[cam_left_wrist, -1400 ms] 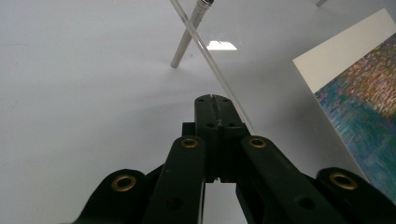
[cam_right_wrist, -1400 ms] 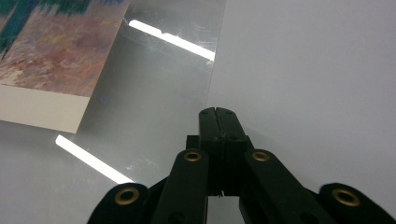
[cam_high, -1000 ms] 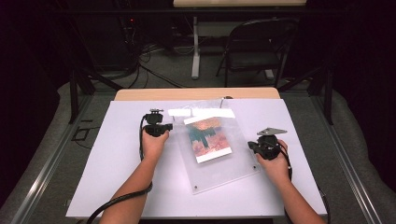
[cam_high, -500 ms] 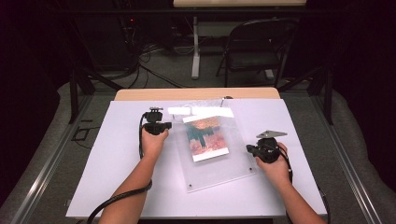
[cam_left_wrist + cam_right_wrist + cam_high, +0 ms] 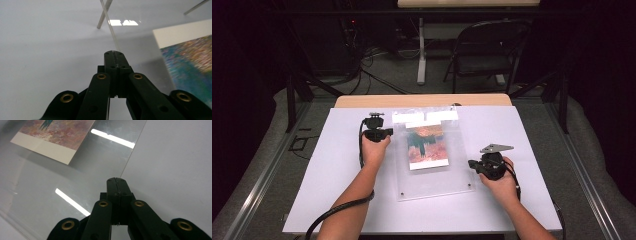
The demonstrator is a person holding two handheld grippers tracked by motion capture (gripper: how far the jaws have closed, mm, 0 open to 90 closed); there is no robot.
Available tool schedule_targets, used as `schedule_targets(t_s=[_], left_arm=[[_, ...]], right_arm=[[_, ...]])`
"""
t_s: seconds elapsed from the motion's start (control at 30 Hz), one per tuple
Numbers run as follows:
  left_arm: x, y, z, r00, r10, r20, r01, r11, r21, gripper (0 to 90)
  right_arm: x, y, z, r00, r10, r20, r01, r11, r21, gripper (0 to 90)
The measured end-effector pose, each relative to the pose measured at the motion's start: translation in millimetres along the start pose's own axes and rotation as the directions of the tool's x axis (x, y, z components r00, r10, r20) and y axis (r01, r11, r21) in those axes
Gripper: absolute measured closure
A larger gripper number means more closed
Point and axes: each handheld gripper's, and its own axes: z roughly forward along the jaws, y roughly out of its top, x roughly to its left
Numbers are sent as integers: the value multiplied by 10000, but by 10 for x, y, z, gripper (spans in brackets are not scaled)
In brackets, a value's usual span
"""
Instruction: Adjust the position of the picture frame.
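Acrylic sheet (image 5: 432,160) w/ photo (image 5: 426,146) has rotated squarer on counter (image 5: 337,190); right gripper (image 5: 472,164) slid in at its edge, left gripper (image 5: 388,132) opposite, both clenched, nudging it straight.

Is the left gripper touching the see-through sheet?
Touching. In the left gripper view the shut left gripper meets the edge of the clear sheet at its tips.

Both forearms are reaching in from the near edge. Left gripper (image 5: 384,133) is sitting with jaws pressed together, pointing right; right gripper (image 5: 472,164) likewise closed, pointing left.
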Motion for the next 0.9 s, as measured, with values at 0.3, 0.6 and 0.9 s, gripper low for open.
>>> schedule_targets(t_s=[0.3,0.6,0.9], left_arm=[[30,91,-170,9999,-23,-140,17,9991,-427,872],[288,-124,-357,9986,-514,-156,504,9970,-581,857],[465,-429,-540,9966,-803,207,813,9951,-570,856]], right_arm=[[88,17,50,9990,238,-385,-236,9997,59,900],[258,52,136,9940,276,-1060,-268,9996,85,900],[780,211,375,9662,-564,-2515,612,9981,113,900]])
